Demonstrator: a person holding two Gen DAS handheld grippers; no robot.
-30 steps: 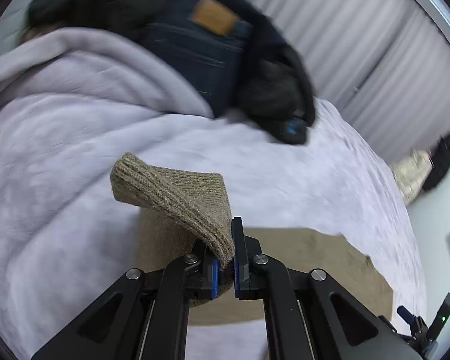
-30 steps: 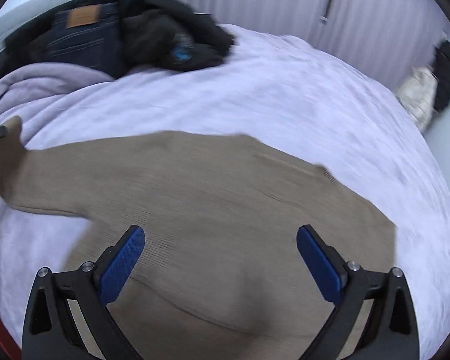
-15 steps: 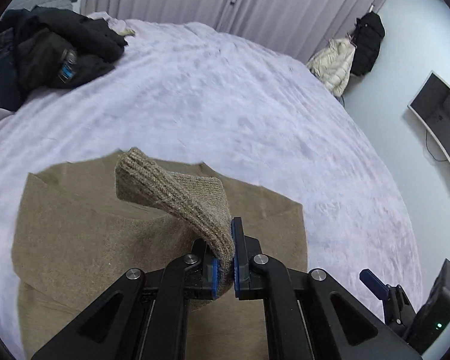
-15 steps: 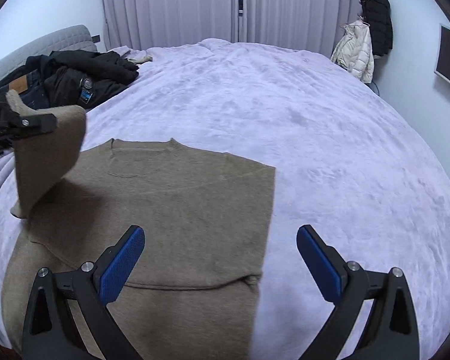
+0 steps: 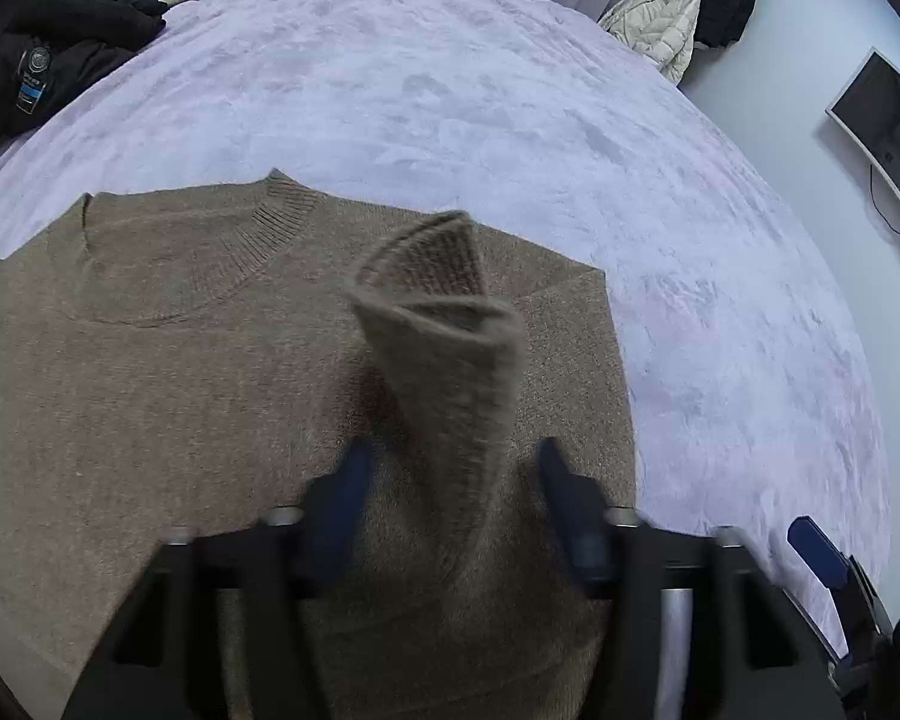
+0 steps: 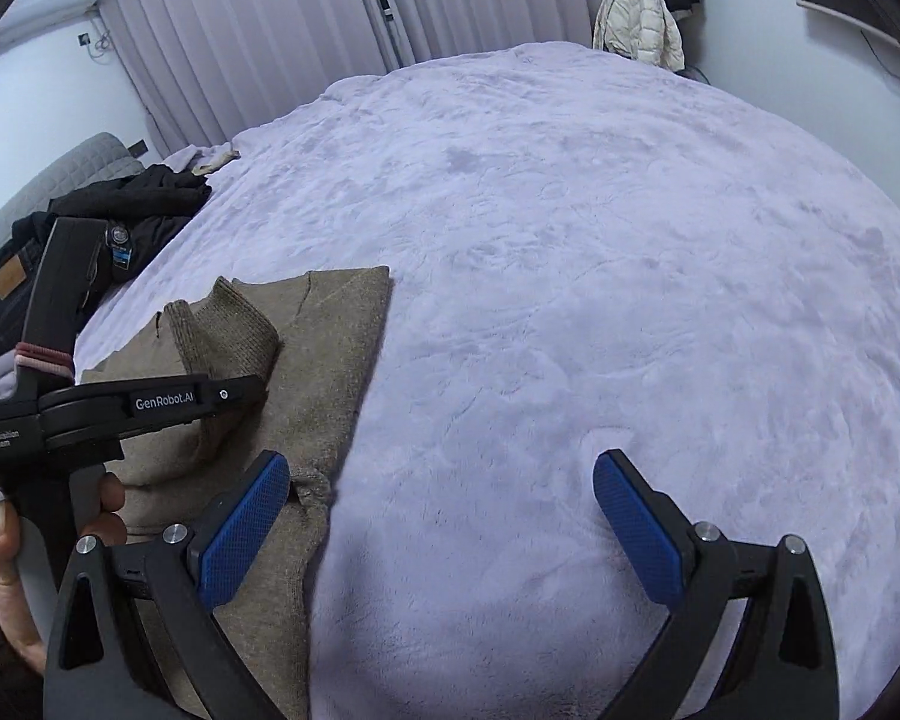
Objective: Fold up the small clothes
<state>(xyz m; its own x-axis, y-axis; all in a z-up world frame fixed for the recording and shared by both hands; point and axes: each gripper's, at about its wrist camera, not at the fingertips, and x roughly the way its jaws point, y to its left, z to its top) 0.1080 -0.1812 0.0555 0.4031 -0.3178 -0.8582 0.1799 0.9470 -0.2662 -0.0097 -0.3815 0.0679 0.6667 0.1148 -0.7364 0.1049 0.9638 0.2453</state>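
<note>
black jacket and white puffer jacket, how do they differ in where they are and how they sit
The black jacket lies crumpled in a heap on the lilac bedspread; the white puffer jacket hangs upright off the bed, by the far wall. The black jacket shows a round badge and blue label; the white puffer jacket shows quilted ribs only. Both sit far from the tan sweater.

Right wrist view: the left gripper (image 6: 234,396) carries white lettering on its black body. "GenRobot.AI" runs along the arm, and "Data Acquisition System" stands in three short lines on the block (image 6: 6,438) nearer the handle. A round badge and a blue label show on the black jacket (image 6: 132,210) lying on the bed; their print is too small to read.
</note>
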